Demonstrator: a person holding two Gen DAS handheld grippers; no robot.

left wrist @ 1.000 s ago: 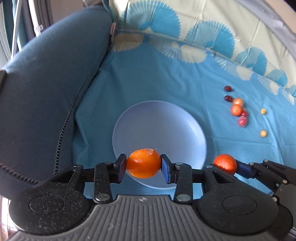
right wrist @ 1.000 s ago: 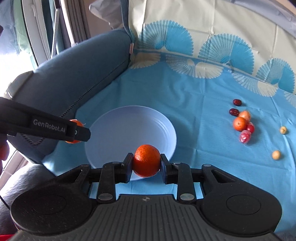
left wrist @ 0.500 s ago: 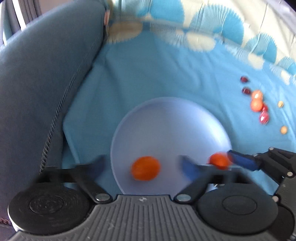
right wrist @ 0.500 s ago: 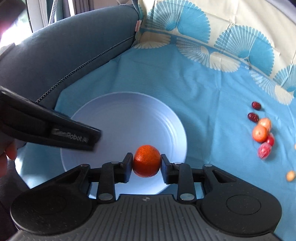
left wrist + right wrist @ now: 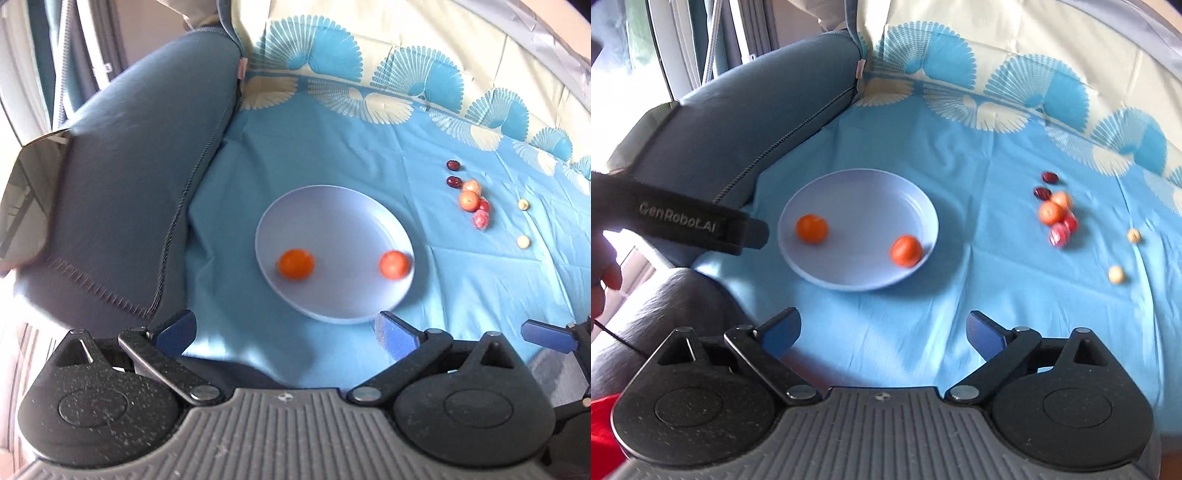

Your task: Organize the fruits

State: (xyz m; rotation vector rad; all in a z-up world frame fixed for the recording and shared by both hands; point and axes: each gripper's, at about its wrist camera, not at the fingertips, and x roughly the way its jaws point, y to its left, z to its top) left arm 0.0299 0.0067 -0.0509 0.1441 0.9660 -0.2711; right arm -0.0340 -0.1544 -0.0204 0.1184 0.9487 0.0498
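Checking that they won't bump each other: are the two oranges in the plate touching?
Apart. The right wrist view shows bare plate between the left orange and the right orange.

Two oranges (image 5: 295, 263) in plate (image 5: 325, 206), left gripper (image 5: 286, 334) fingers spread, empty

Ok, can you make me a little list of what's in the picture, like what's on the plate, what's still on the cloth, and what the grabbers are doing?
plate: pale purple plate on the blue cloth
on plate: two oranges, left orange and right orange, apart from each other
still on cloth: cluster of small fruits to the right of the plate; two pale round fruits further right
left gripper: open, nothing between its fingers
right gripper: jaws opening, nothing between them
beside cloth: grey cushion on the left
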